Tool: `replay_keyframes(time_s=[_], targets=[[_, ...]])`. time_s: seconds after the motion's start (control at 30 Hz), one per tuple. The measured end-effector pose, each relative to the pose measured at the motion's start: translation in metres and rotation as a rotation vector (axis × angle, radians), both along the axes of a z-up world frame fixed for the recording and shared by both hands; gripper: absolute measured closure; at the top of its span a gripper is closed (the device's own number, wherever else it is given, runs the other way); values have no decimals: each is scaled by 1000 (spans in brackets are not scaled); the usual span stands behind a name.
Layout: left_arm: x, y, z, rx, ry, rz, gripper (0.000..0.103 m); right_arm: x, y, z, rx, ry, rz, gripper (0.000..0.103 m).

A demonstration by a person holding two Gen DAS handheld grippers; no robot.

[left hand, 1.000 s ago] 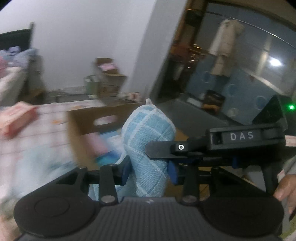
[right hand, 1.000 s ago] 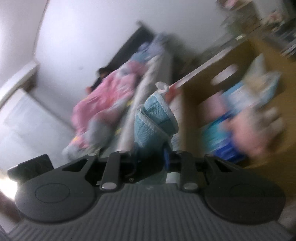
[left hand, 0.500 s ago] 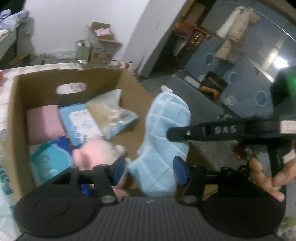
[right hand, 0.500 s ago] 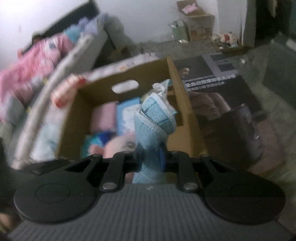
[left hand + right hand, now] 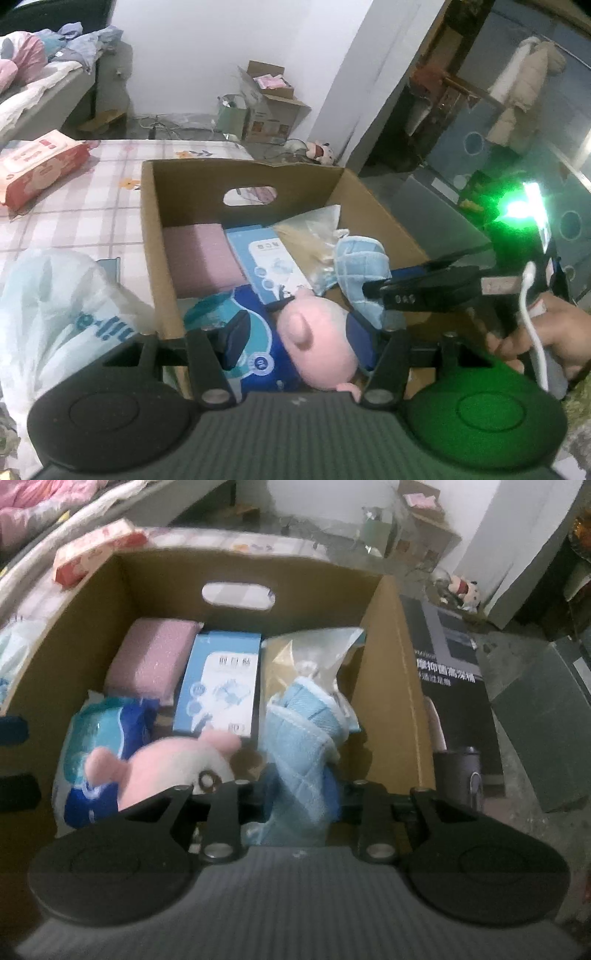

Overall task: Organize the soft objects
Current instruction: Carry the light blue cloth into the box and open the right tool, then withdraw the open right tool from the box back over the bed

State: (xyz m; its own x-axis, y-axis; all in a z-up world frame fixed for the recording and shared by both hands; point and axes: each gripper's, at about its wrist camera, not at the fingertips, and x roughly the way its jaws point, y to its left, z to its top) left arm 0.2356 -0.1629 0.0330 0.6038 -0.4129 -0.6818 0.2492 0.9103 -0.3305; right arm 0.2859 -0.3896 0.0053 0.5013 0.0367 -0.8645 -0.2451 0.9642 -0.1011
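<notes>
The blue cloth was lowered into the box near its right wall, loosely between the right gripper just-opening jaws. The left gripper was open, empty. A red pack was left outside.

A second ago your two grippers held the blue cloth up in the air, away from the box. Now it sits down inside the box, at its right side, against the clear bag and beside the pink plush. Your left gripper has let go: its jaws stand apart over the plush, nothing between them. Your right gripper has just been opening, with the cloth between its fingers.
</notes>
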Motion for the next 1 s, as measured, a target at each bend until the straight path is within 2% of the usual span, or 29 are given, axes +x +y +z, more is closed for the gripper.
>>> replay_keyframes(time_s=[0.17,0.27,0.33,0.5,0.57,0.73,0.83,0.9,1.0], targets=[[-6,9,4,-14,-32,16,38,-13,-14,17,53,-59,-60,73],[-9,15,8,-32,-42,27,36,-21,-22,24,136,-67,-67,73],[-13,21,11,-44,-55,38,34,-21,-25,17,174,-40,-79,74],[-34,44,24,-72,-90,74,27,-15,-24,-18,145,46,-129,74],[-45,54,30,-77,-102,87,25,-18,-26,-20,167,44,-147,74],[-76,80,41,-73,-154,130,19,-44,-27,10,234,-33,-156,73],[-95,95,46,-78,-176,143,16,-68,-23,34,270,-99,-141,68],[-111,103,47,-68,-191,157,15,-86,-18,49,309,-143,-123,61],[-132,118,47,-50,-204,191,14,-115,-5,68,378,-189,-80,61]])
